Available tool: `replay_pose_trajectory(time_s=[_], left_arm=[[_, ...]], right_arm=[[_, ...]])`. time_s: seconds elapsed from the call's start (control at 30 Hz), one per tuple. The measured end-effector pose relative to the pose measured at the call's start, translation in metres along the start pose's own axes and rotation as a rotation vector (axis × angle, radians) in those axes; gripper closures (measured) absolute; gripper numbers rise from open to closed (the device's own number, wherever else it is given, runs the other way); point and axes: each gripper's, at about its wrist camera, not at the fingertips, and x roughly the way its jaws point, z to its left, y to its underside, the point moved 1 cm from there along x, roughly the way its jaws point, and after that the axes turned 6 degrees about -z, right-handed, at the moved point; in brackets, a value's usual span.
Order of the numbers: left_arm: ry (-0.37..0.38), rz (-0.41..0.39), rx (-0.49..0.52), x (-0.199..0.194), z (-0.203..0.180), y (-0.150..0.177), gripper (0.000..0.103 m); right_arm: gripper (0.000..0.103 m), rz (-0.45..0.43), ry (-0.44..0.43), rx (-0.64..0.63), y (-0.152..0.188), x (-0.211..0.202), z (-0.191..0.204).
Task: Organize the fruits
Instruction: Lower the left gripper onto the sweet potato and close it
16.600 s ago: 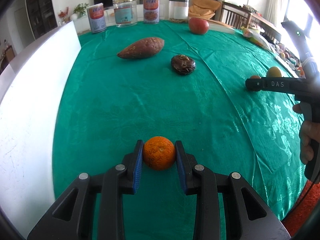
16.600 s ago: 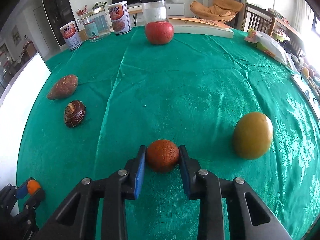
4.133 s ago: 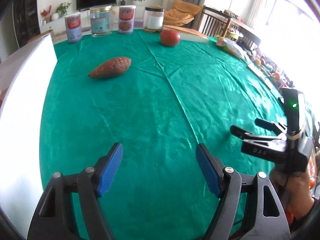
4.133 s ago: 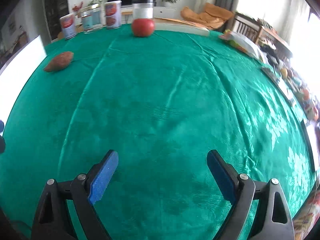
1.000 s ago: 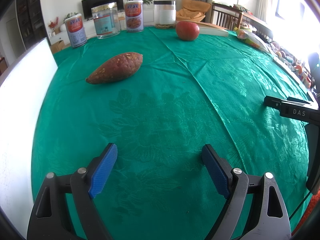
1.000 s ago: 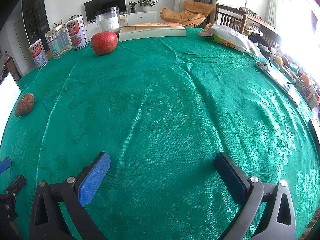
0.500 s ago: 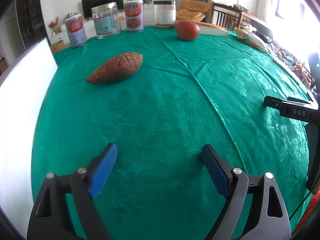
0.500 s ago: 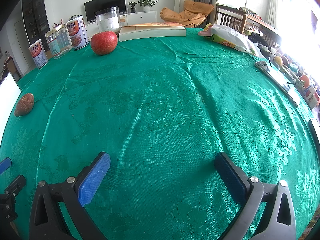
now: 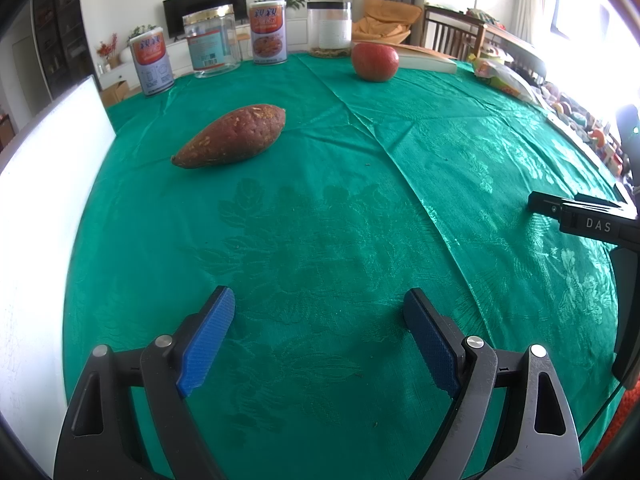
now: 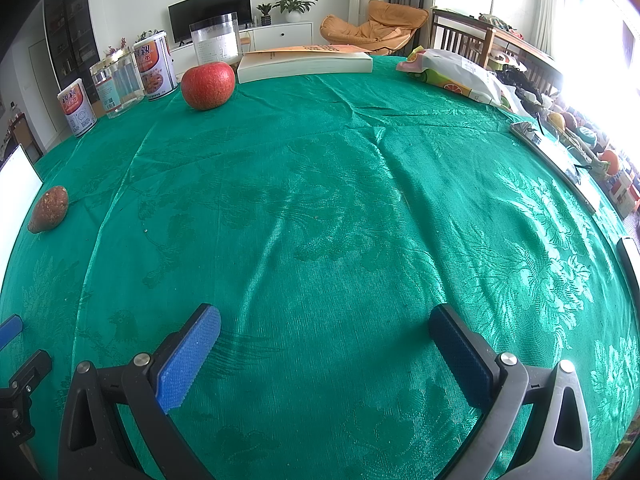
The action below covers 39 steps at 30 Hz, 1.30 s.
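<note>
A red apple [image 9: 375,61] sits at the far side of the green tablecloth; it also shows in the right wrist view [image 10: 207,85]. A brown sweet potato [image 9: 231,136] lies left of centre, and shows at the left edge of the right wrist view [image 10: 49,208]. My left gripper [image 9: 318,300] is open and empty above bare cloth, well short of the sweet potato. My right gripper [image 10: 326,316] is open and empty, far from the apple. The right gripper's side shows at the right of the left wrist view [image 9: 580,216].
Two cans [image 9: 152,60] [image 9: 268,33] and two clear jars [image 9: 211,41] [image 9: 329,30] stand along the far edge. A book [image 10: 304,63] and a snack bag [image 10: 456,74] lie at the back right. A white board [image 9: 40,208] borders the left.
None over the last second. Earlier, both grippers held oranges; the oranges, the dark fruit and the green fruit are no longer on the cloth, and both grippers are now open.
</note>
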Motion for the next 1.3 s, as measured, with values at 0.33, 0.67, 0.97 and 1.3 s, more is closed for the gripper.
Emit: replay_pose_trajectory(time_s=[0.33,0.67,0.97,1.3], left_arm=[[0.025,0.000,-0.033,-0.002,0.006,-0.001,0.015],[-0.133,0.110,-0.022,0.023,0.046,-0.105,0.015],[-0.128,0.221,0.169,0.090,0.053,-0.127,0.017],[0.012,0.255,-0.146,0.097,0.084,-0.131,0.061]], right_arm=[[0.000,0.000,0.000,0.000,0.000,0.000,0.000],[0.000,0.000,0.000,0.000,0.000,0.000,0.000],[0.000,0.000,0.000,0.000,0.000,0.000,0.000],[0.000,0.000,0.000,0.000,0.000,0.000,0.000]])
